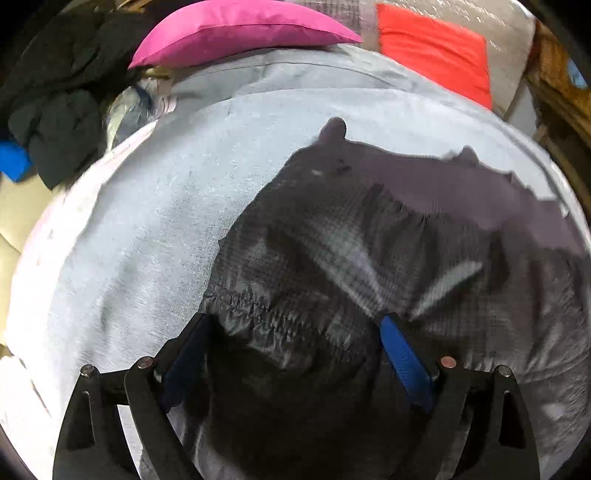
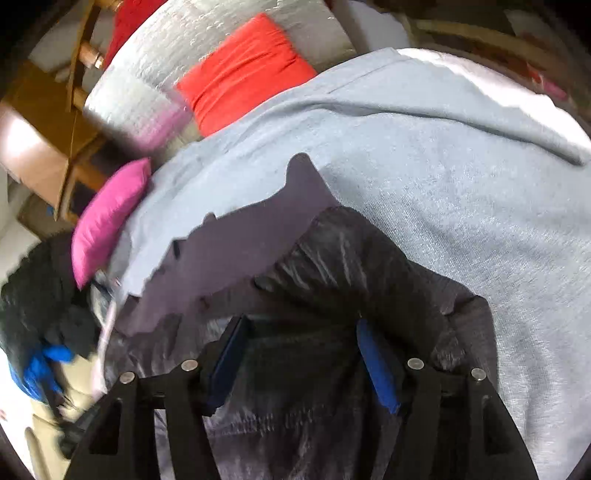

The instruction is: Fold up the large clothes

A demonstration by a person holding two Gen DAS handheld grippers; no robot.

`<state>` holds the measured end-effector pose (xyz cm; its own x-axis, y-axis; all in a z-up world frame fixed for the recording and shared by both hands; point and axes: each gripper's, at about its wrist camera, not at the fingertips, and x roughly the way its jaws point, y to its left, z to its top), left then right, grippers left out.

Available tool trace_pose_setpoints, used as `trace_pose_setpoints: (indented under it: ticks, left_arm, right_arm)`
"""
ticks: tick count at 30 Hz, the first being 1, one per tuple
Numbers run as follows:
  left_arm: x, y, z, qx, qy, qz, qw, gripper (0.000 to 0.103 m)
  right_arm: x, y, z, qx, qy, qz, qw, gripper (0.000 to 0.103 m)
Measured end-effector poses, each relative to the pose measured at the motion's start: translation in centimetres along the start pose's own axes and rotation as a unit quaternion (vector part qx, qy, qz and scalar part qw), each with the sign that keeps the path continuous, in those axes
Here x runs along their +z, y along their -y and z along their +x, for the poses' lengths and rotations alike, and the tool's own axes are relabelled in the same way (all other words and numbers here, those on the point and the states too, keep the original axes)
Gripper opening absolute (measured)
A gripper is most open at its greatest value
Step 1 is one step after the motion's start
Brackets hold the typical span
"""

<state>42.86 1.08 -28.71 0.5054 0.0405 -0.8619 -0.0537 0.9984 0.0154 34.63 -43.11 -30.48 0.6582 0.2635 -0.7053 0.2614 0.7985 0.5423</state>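
The biggest thing I see is the pale blue blanket [image 1: 155,229]. It fills the middle of both my views, left to right, and it is spread out flat under everything else.

On top of it lies the dark shiny garment [image 1: 332,251]. In my left view it takes up the lower right part of the frame, with a puckered stretchy edge near the bottom middle. In my right view the same dark garment [image 2: 332,258] bunches up in the bottom middle, with a hump just above my fingers.

A red cushion [image 1: 436,51] sits at the upper right of my left view. A pink pillow [image 1: 236,33] sits at the top middle, touching the far edge of the blanket. A pile of dark clothes [image 1: 55,110] is at the upper left, with a small blue thing beside it.

My left gripper [image 1: 295,321] is at the bottom of its frame. Its blue pads are spread wide, and the puckered edge lies between them, but they are not pinching it.

My right gripper [image 2: 299,325] is at the bottom of its frame. Its pads are apart too, with dark cloth lying between them, not squeezed.
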Motion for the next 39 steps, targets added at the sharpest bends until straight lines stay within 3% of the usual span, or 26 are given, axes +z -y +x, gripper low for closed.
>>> trace_pose_setpoints:
  ticks: [3,7,11,14,16,18,20,22,26,30,34,36,38,39]
  left_arm:
    - [0.4,-0.9,-3.0,-0.034,0.045,0.004,0.9984,0.093]
    - [1.0,-4.3,-4.3,-0.023,0.066,-0.027,0.9972,0.093]
    - [0.8,-9.5,-2.9,-0.05,0.029,-0.105,0.9928,0.093]
    - [0.4,-11.3,-1.8,-0.091,0.006,-0.155,0.9837,0.092]
    - [0.4,-10.5,-1.2,-0.093,0.006,-0.143,0.9853,0.092]
    - [0.7,-8.5,0.2,-0.061,-0.015,-0.102,0.9927,0.092]
    - [0.3,-7.2,1.3,-0.048,-0.045,-0.078,0.9947,0.093]
    - [0.7,-7.0,1.2,-0.054,-0.042,-0.086,0.9939,0.092]
    - [1.2,-8.4,-0.3,-0.124,-0.02,-0.123,0.9845,0.093]
    - [1.4,-9.0,0.8,-0.149,-0.043,-0.128,0.9797,0.093]
    - [1.6,-8.5,2.9,-0.195,-0.077,-0.117,0.9706,0.093]
    - [1.9,-7.7,4.3,-0.213,-0.101,-0.106,0.966,0.096]
    - [2.3,-6.2,4.4,-0.212,-0.101,-0.071,0.9694,0.101]
    - [2.3,-5.6,4.4,-0.23,-0.106,-0.06,0.9655,0.101]
  right_arm:
    - [-0.1,-0.1,-2.3,0.013,0.025,0.0,1.0,0.066]
    - [-0.9,0.4,-5.2,0.018,0.031,-0.015,0.999,0.066]
    - [-1.7,2.9,-6.6,0.013,-0.001,-0.01,1.0,0.067]
    - [-2.1,4.6,-7.0,0.023,0.008,0.001,1.0,0.067]
    - [-2.3,5.1,-7.4,0.026,0.014,-0.015,0.999,0.067]
    - [-2.5,4.9,-7.1,0.026,0.009,-0.034,0.999,0.067]
    - [-3.0,5.0,-5.0,0.008,-0.04,-0.036,0.999,0.067]
    - [-3.0,4.7,-4.7,0.001,-0.045,-0.043,0.998,0.068]
    - [-1.9,6.0,-6.8,0.054,-0.033,-0.005,0.998,0.072]
    - [-1.4,9.1,-6.9,0.068,-0.046,0.051,0.995,0.074]
    - [-2.4,11.5,-3.7,0.14,-0.115,0.114,0.977,0.076]
    - [-2.3,11.3,-3.5,0.165,-0.108,0.108,0.975,0.088]
    - [-2.2,10.8,-3.0,0.215,-0.117,0.113,0.963,0.09]
    - [-2.3,10.4,-2.6,0.228,-0.121,0.113,0.959,0.091]
